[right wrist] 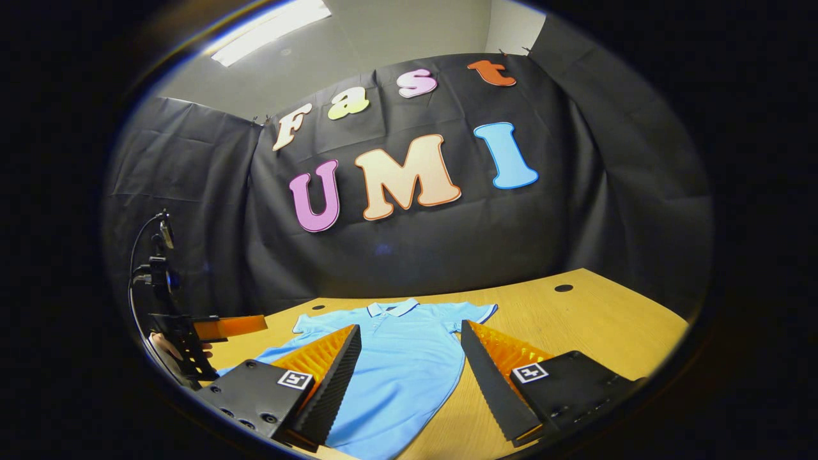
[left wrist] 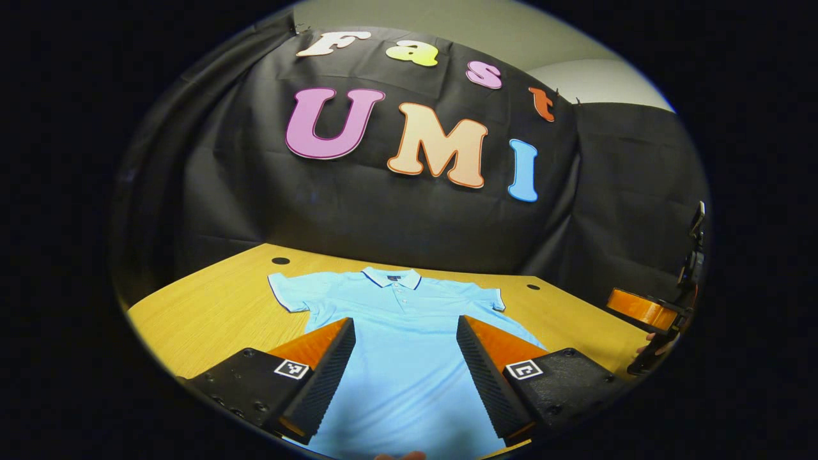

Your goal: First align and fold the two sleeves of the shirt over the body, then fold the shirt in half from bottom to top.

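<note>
The shirt (left wrist: 409, 332) is seen spread flat on the worktop (left wrist: 211, 313), collar (left wrist: 392, 277) farthest from both grippers and both sleeves unfolded, while the left gripper (left wrist: 406, 364) and right gripper (right wrist: 409, 374) hover above its hem end, jaws wide apart and empty.

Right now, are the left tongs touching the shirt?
Apart. In the right gripper view the left tongs hang open above the table, beside the shirt, with clear space beneath them. The left gripper view shows nothing between its open fingers.
</note>
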The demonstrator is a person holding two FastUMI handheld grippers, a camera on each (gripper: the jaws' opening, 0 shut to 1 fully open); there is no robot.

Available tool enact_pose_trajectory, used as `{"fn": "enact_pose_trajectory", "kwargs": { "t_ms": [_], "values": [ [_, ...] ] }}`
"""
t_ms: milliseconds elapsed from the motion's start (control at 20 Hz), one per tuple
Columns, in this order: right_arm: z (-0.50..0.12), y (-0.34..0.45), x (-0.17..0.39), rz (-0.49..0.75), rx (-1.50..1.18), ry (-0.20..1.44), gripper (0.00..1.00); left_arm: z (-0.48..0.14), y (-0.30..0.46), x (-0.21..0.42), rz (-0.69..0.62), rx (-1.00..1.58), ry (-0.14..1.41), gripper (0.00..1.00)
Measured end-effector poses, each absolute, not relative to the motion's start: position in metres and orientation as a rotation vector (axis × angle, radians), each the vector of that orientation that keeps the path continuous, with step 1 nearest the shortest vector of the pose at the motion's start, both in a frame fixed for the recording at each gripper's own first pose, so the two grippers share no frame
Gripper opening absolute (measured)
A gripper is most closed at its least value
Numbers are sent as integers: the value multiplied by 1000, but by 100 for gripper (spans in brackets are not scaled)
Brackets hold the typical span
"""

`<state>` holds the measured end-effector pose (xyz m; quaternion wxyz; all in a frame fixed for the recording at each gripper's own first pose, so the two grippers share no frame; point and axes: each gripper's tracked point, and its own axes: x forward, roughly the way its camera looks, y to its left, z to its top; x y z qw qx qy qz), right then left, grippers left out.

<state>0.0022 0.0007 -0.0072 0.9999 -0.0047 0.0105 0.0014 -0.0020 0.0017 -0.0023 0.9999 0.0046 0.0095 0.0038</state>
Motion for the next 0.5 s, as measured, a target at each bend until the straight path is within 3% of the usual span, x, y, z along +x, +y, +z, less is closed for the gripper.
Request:
{"fn": "enact_pose_trajectory", "kwargs": {
  "t_ms": [500],
  "values": [
    [-21, 8, 9, 5, -44, 67, 97, -10, 1, -3, -18, 39, 65, 95]
  ]
}}
